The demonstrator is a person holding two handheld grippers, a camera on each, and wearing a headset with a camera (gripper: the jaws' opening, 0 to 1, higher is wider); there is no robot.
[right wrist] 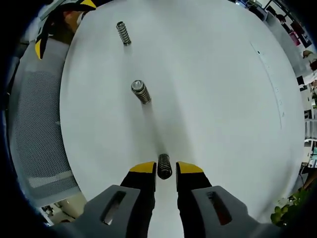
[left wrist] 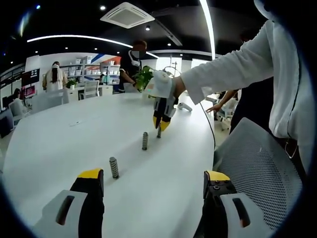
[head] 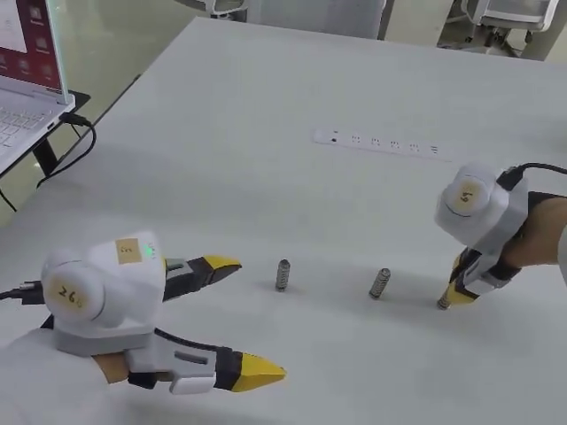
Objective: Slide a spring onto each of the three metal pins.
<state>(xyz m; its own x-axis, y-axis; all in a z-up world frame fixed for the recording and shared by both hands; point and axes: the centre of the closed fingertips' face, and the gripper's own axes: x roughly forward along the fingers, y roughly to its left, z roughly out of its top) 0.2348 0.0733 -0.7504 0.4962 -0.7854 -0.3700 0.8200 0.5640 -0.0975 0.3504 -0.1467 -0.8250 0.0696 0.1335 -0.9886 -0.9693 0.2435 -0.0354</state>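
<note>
Three springs stand upright on pins in a row on the white table (head: 266, 159). The left spring (head: 283, 274) and the middle spring (head: 380, 282) stand free. My right gripper (head: 456, 297) points down at the third spring (head: 443, 304). In the right gripper view its jaws straddle that spring (right wrist: 164, 166) with a thin gap on each side, so the gripper (right wrist: 166, 168) is narrowly open. My left gripper (head: 252, 319) rests low at the front left, wide open and holding nothing. In its own view the nearest spring (left wrist: 114, 167) stands just ahead of the left gripper (left wrist: 153, 181).
A white power strip (head: 381, 142) lies further back on the table. A laptop (head: 22, 71) with a black cable (head: 75, 142) sits at the far left edge. A grey mesh chair (left wrist: 257, 168) stands by the table's near side. People stand in the background.
</note>
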